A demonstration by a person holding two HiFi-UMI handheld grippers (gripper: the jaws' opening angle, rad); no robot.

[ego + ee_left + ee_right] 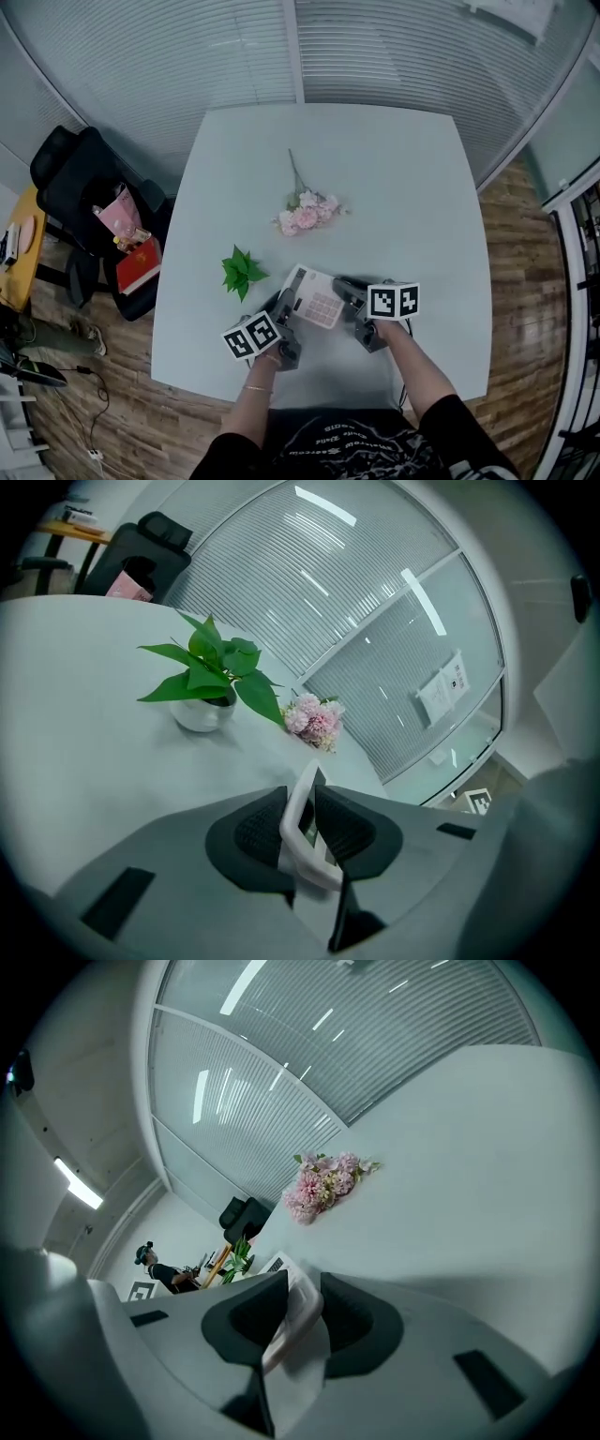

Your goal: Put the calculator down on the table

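A white calculator [317,302] with pale pink keys is held over the near part of the white table [394,187], close above its surface. My left gripper [285,307] is shut on its left edge and my right gripper [350,293] is shut on its right edge. In the left gripper view the dark pads of my left gripper [301,803] pinch the calculator's white rim [306,782]. My right gripper [302,1286] likewise clamps the rim [298,1314] in its own view. Whether the calculator touches the table cannot be told.
A small green plant in a white pot [242,270] stands just left of the calculator. A pink flower bunch [305,214] lies beyond it, mid-table. A black chair [89,202] with a pink bag and a red book [139,267] is off the table's left edge. Blinds line the glass wall behind.
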